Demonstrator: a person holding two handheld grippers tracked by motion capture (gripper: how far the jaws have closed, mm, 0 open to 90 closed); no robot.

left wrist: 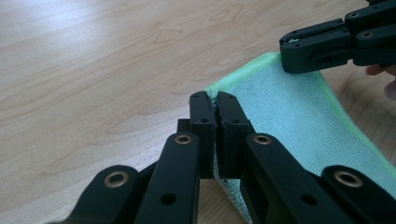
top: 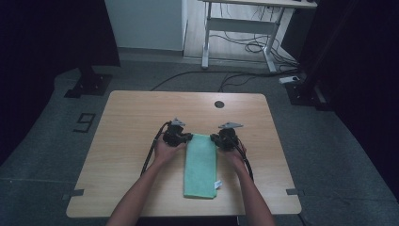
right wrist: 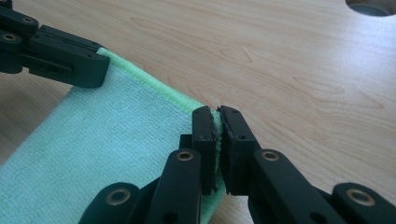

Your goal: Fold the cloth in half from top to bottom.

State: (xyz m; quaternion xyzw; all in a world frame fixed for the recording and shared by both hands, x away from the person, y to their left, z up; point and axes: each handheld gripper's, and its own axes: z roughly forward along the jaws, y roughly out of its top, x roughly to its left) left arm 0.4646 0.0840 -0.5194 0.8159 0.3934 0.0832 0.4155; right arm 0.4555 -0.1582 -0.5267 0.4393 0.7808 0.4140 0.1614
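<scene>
A light green cloth (top: 200, 165), folded into a long strip, lies on the wooden table (top: 131, 122) with its short end pointing away from me. My left gripper (top: 188, 137) pinches the far left corner. In the left gripper view its jaws (left wrist: 214, 100) are shut on the cloth's (left wrist: 289, 112) edge, and the right gripper (left wrist: 299, 53) bites the other corner beyond. My right gripper (top: 214, 139) holds the far right corner. In the right gripper view its jaws (right wrist: 218, 114) clamp the cloth's (right wrist: 102, 140) hem, with the left gripper (right wrist: 88, 63) at the upper left.
A round cable hole (top: 219, 104) sits near the table's far edge. A small white label (top: 218, 184) sticks out of the cloth's near right side. Beyond the table are floor cables (top: 235, 77), a white desk frame (top: 240, 28) and black stand feet (top: 89, 84).
</scene>
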